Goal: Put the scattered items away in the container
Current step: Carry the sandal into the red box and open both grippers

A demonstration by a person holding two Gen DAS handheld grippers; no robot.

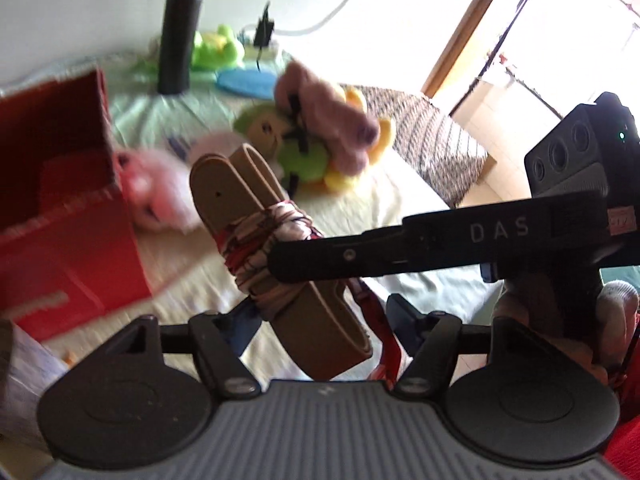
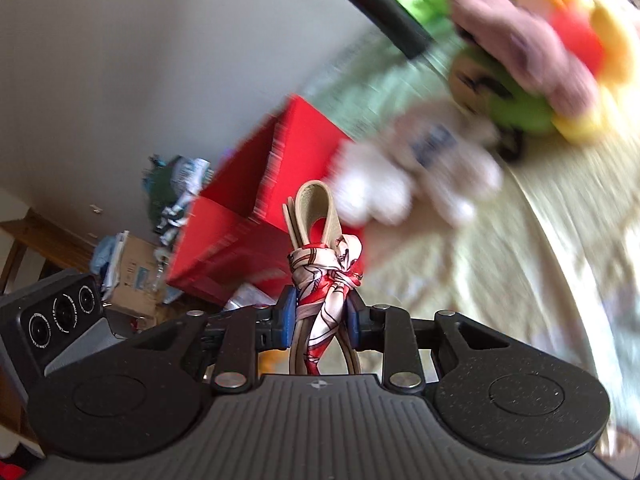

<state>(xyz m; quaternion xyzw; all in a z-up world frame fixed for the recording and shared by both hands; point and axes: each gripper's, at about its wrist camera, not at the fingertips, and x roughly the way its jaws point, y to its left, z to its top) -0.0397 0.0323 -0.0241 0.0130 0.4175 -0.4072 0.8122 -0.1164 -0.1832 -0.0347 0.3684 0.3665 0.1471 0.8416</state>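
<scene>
Belt bundle: we've got a folded tan belt (image 2: 314,216) tied round the middle with a red and white scarf (image 2: 328,280), up off the bed and tilted in the left wrist view.
Right tongs: our right gripper (image 2: 320,316) has its blue pads narrow and pressed on the scarf wrap from both sides, so it's carrying the bundle.
Left tongs: our left gripper (image 1: 320,312) sits partly open with the lower end of the belt between its fingers; we can't see the pads pressing on it.
Red box: the open red container (image 1: 60,184) is to the left of the bundle and a bit further away, on the pale bedspread (image 1: 400,208).
Toys around: a pink plush (image 1: 160,192) lies just beside the box's right wall, and a green, yellow and mauve plush pile (image 1: 316,136) sits further off, behind the belt.
Far stuff: a dark upright cylinder (image 1: 180,36), with a bright green plush (image 1: 216,48) and a blue disc (image 1: 248,80) near it.
In the way: the right gripper's black finger crosses in front of the wrap in the left wrist view.
</scene>
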